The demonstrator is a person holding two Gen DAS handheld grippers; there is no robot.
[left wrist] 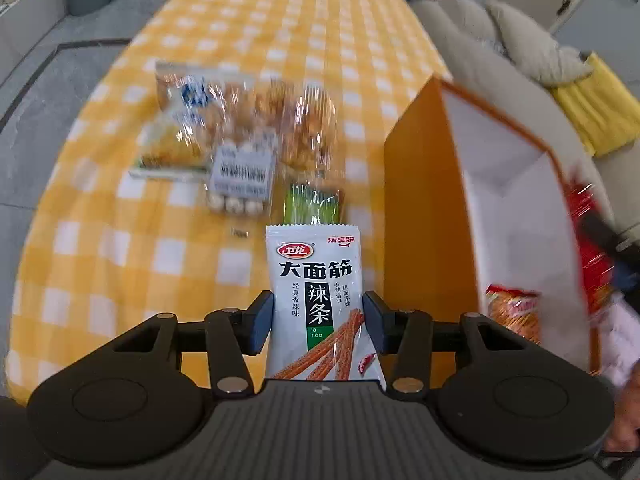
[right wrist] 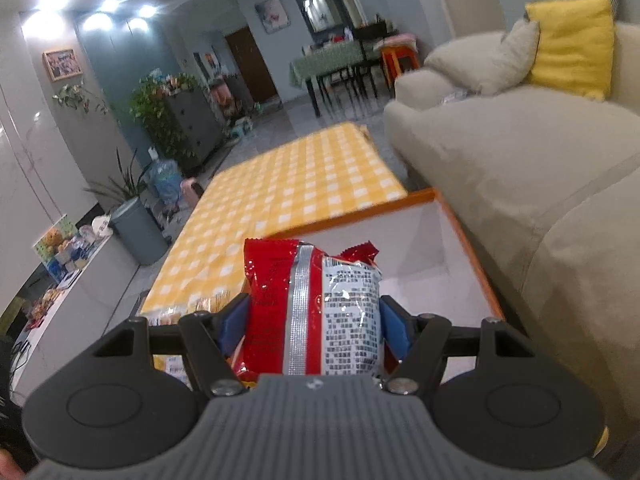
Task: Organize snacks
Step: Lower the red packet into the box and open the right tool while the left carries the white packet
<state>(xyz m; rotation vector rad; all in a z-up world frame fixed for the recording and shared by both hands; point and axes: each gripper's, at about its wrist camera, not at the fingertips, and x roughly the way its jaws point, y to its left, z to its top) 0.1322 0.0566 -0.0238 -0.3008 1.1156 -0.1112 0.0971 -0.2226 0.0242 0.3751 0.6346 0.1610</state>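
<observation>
Yellow-white checked tablecloth [left wrist: 100,240], mid-table: blurred heap of crinkly clear snack bags [left wrist: 240,128], small green packet [left wrist: 314,204] at its near edge. Left gripper [left wrist: 318,320] pinches flat white latiao sachet [left wrist: 314,280], upright, above the cloth. Orange box [left wrist: 424,216], white inside, at the table's right edge, holds an orange packet [left wrist: 514,312]. Right gripper [right wrist: 314,324] clamps glossy red foil bag [right wrist: 312,300] over the box.
</observation>
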